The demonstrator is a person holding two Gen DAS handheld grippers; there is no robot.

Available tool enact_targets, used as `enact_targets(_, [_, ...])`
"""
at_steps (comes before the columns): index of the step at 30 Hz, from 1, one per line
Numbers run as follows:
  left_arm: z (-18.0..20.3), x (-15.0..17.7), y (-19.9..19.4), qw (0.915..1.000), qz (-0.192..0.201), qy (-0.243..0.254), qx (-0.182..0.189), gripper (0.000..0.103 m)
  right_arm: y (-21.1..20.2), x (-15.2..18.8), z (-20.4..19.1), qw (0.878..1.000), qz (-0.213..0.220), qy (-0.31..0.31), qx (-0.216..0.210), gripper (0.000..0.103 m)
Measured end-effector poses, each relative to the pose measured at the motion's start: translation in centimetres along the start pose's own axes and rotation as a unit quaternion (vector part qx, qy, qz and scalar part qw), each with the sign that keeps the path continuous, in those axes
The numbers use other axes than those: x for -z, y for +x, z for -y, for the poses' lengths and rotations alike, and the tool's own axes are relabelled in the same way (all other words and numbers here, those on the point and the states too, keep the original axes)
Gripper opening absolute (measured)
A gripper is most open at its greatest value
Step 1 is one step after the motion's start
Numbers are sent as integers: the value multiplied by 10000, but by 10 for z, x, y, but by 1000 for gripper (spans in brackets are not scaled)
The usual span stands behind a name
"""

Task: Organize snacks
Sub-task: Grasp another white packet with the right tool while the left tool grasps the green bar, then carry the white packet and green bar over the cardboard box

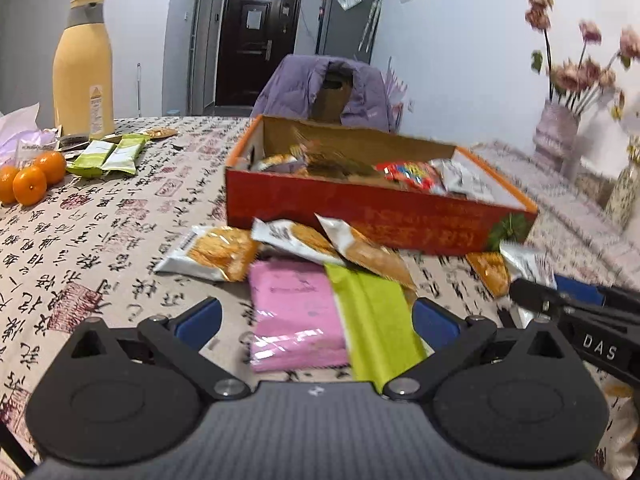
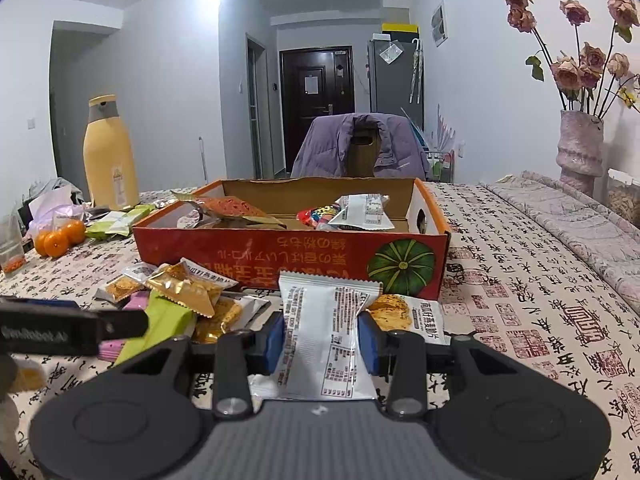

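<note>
**A:** So the right gripper (image 2: 323, 338) has its jaws clamped on a white snack packet (image 2: 326, 334), lower middle of the right wrist view, held upright in front of the red cardboard box (image 2: 280, 250). How do you reckon it handles?

**B:** Light and crinkly, I'd guess. Foil-type wrapper, so probably slippery, and whatever's inside looks crushable. Pinching the flat body across its width like that seems fine; the crimped end seam would be the gentler spot.

**A:** And the left gripper (image 1: 316, 320)?

**B:** Jaws wide apart, holding nothing. It's over a pink packet (image 1: 296, 312) and a green packet (image 1: 376, 320) at the lower middle of the left wrist view.

**A:** Anything one view gives you that the other doesn't?

**B:** The right view shows the grip itself and the pumpkin picture on the box front. The left view only catches the right gripper's side at the right edge, but it shows the pink packet in full, which is mostly buried in the right view.
</note>
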State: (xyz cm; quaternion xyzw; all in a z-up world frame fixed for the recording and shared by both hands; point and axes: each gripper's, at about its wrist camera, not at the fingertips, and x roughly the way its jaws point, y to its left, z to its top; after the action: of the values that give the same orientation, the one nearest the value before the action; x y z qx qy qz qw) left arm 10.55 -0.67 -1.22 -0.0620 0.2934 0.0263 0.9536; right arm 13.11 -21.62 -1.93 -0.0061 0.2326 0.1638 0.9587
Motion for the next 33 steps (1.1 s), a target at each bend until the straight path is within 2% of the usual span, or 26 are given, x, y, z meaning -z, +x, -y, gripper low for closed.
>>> enact_targets(8, [34,11,5,9988,-243,335,-260,101,-4,5,9,10000,3,71,-29,38])
enact_targets(10, [39,13,6,9983,-297,403,-286,88,-5,6,10,9999,16,91,-40,38])
enact_targets(15, [42,16,10,9975,-488,427,-287,67,-6,8,12,9999,10,121,-74,38])
enact_targets(17, [42,16,11,9974,-541,419,-237,54,-6,9,12,9999,1,122,-92,38])
enact_targets(18, [42,17,11,9973,-571,407,-197,42,-7,10,11,9999,-1,120,-103,38])
enact_targets(25, [32,17,5,9983,-542,204,-43,39,-10,11,10,9998,15,99,-142,38])
enact_targets(33, [25,12,-15,9992,-288,206,163,39,-13,10,10,9998,36,105,-164,38])
